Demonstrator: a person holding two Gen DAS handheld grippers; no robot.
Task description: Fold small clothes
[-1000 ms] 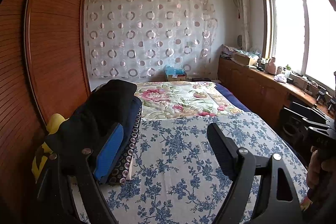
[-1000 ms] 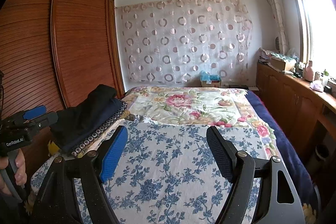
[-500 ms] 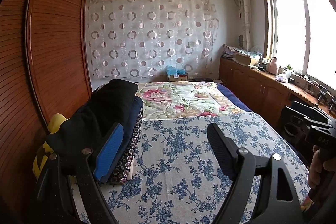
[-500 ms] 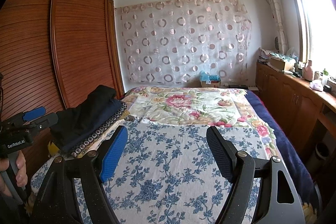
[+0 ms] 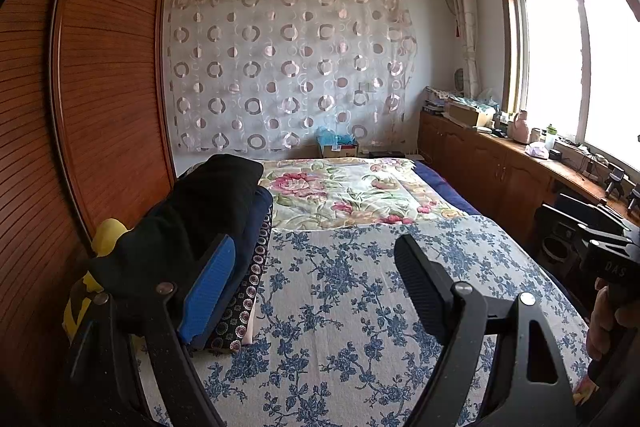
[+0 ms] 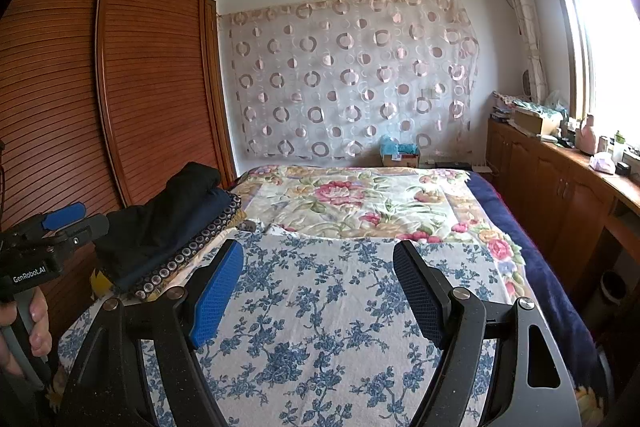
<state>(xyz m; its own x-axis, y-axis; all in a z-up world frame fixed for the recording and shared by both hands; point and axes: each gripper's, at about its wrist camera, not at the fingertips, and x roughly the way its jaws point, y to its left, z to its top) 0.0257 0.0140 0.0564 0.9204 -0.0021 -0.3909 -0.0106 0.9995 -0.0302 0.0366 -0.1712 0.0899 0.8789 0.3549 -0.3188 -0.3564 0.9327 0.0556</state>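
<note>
A stack of folded dark clothes (image 5: 208, 211) lies along the bed's left edge, black on top, navy and a circle-patterned piece below; it also shows in the right wrist view (image 6: 168, 223). My left gripper (image 5: 312, 279) is open and empty, held above the blue-flowered sheet (image 5: 360, 287), its left finger just right of the stack. My right gripper (image 6: 318, 285) is open and empty above the same sheet (image 6: 320, 307). The left gripper also shows at the left edge of the right wrist view (image 6: 60, 227).
A wooden slatted wardrobe (image 5: 100, 87) stands close along the bed's left side. A floral quilt (image 5: 348, 191) covers the far half of the bed. A wooden cabinet (image 5: 500, 167) with clutter runs under the window on the right. A yellow item (image 5: 106, 233) lies behind the stack.
</note>
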